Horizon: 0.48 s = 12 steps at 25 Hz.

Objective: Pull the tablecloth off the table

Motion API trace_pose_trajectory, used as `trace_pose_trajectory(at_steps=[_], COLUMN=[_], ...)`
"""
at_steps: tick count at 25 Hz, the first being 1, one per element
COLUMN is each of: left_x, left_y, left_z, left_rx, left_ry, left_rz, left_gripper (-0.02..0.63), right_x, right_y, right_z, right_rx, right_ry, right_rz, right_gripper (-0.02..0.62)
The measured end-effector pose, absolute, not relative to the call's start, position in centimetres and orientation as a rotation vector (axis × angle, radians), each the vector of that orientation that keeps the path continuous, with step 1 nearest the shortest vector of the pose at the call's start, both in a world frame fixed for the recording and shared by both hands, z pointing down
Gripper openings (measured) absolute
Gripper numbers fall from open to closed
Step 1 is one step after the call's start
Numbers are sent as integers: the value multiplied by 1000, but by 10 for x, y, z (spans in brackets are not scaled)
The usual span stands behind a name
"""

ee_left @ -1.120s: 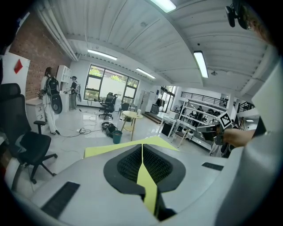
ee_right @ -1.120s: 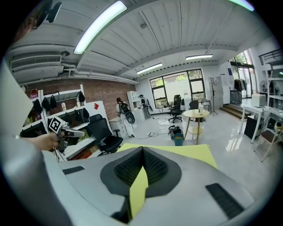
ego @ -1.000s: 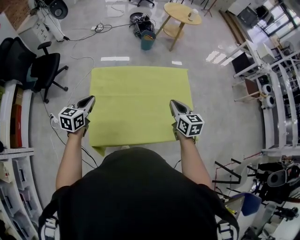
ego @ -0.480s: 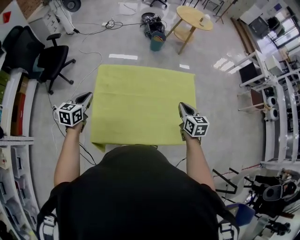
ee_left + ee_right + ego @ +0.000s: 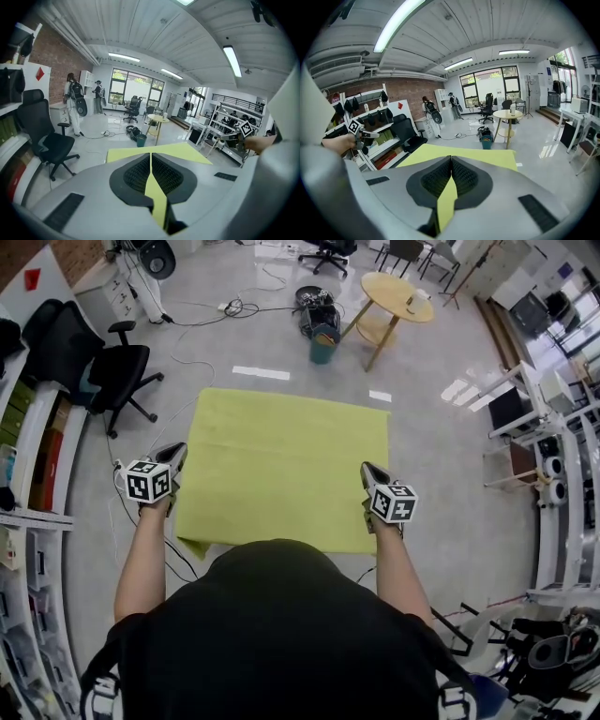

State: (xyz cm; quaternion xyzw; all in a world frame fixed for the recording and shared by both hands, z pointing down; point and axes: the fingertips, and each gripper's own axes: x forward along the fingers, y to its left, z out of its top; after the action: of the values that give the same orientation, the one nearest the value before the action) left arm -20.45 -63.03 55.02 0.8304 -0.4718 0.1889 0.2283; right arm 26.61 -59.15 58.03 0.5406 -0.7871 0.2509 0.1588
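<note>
Both pairs of jaws are closed on the tablecloth (image 5: 281, 465). A thin fold of the yellow-green fabric is pinched between the pads of the left gripper (image 5: 150, 155) at the cloth's left edge. Another fold is pinched by the right gripper (image 5: 451, 158) at its right edge. Both grips are placed towards the near corners. The cloth is spread flat, and the table beneath it is fully covered and cannot be made out.

A black office chair (image 5: 120, 371) is seen off the far left corner. A round wooden table (image 5: 398, 296) and a teal bin (image 5: 323, 346) are seen beyond the far edge, with cables (image 5: 202, 310) trailed over the floor. Shelving (image 5: 28, 484) is ranged along the left and metal racks (image 5: 562, 474) along the right.

The whole sheet is given only by the head view, and the pinched folds only by the gripper views. Two standing people (image 5: 74, 105) are shown far off by the windows in the gripper views alone.

The near edge is hidden by the person's dark-clad shoulders (image 5: 281, 615). Only the drooping near left corner (image 5: 194, 545) is left showing.
</note>
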Motion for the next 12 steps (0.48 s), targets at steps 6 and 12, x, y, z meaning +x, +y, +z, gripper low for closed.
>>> trace_pose_trajectory(at_steps=[6, 12], left_x=[-207, -212], left_y=[-624, -626], left_z=[582, 623], left_rx=[2192, 2081], left_ry=[-1343, -1348], left_rz=[578, 567], left_gripper=[31, 74], right_x=[318, 357], right_y=[-590, -585], right_z=[616, 669], right_rx=[1541, 1487], right_ry=[-2183, -2096], right_rz=[830, 908], right_gripper=[38, 77])
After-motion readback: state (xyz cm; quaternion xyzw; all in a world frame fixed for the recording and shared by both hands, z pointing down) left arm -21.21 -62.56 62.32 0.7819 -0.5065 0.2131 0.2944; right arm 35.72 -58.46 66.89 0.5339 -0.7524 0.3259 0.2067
